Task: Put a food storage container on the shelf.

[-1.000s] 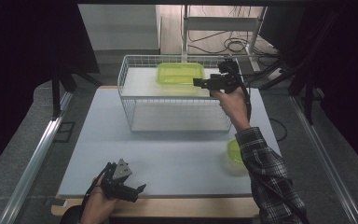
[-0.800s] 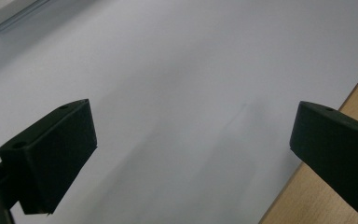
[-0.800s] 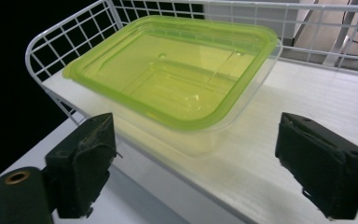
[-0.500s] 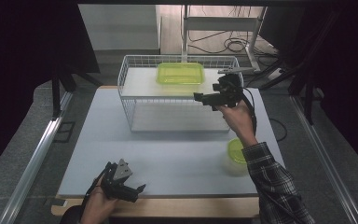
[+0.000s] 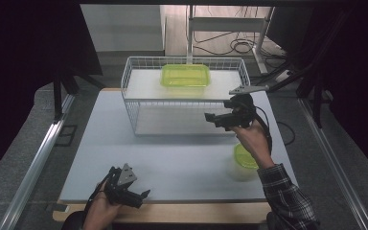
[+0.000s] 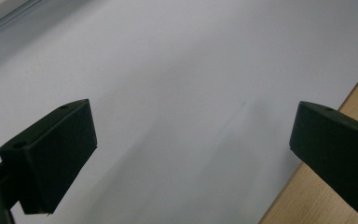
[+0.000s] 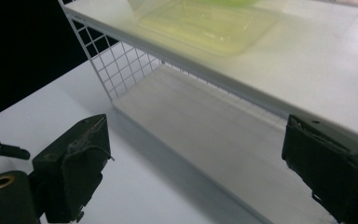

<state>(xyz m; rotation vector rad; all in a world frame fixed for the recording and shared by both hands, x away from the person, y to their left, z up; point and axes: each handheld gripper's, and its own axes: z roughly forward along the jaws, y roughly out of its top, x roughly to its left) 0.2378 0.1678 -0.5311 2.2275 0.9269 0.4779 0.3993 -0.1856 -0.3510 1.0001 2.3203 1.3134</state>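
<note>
Hovering beside wire rack (image 5: 139, 103), right hand-held gripper (image 5: 212, 118) jaws just opening, empty; left hand-held gripper (image 5: 143, 195) apart; no writing legible.

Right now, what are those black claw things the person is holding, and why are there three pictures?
They are hand-held grippers, each with two black jaws. One picture looks down from above; the other two come from little cameras riding on each gripper. The left gripper rests low over the white table, open and holding nothing. The right gripper has just been opening, with nothing between its jaws, in front of a white wire rack. On the rack's top shelf sits a yellow-green clear plastic tray. A round yellow-green container stands by the right arm.
</note>
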